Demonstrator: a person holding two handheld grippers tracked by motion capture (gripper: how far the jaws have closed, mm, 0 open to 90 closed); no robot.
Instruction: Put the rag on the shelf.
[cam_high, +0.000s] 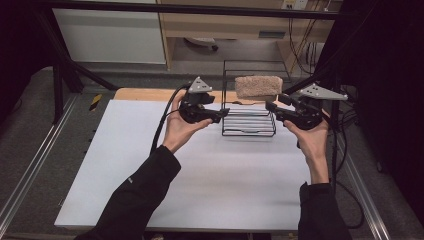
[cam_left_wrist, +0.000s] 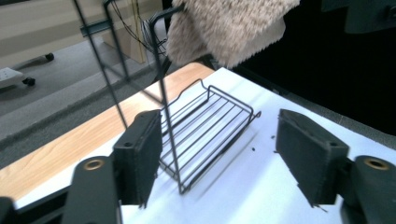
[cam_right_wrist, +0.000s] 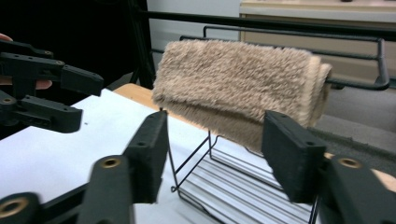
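Now the table (cam_high: 200, 175) carries a wire rack (cam_high: 248, 122) at its far edge, and a tan towel (cam_high: 258, 86) hangs folded over the rack's top bar (cam_right_wrist: 289, 35). That draping looks done, so the step in hand is, I judge, backing away cleanly. Both hands flank the rack. The left gripper (cam_high: 222, 114) sits just beside the rack's left side, jaws parted with nothing between them; in the left gripper view a thin upright wire (cam_left_wrist: 163, 107) stands close to one pad. The right gripper (cam_high: 271, 107) is near the rack's right side, jaws likewise spread and free of the towel, which hangs just beyond them in the right gripper view. To do this well, draw each gripper straight outward, keeping the jaws wide, so no pad snags the wire or drags the towel's lower edge. The rack's bottom shelf (cam_left_wrist: 205, 126) holds nothing.
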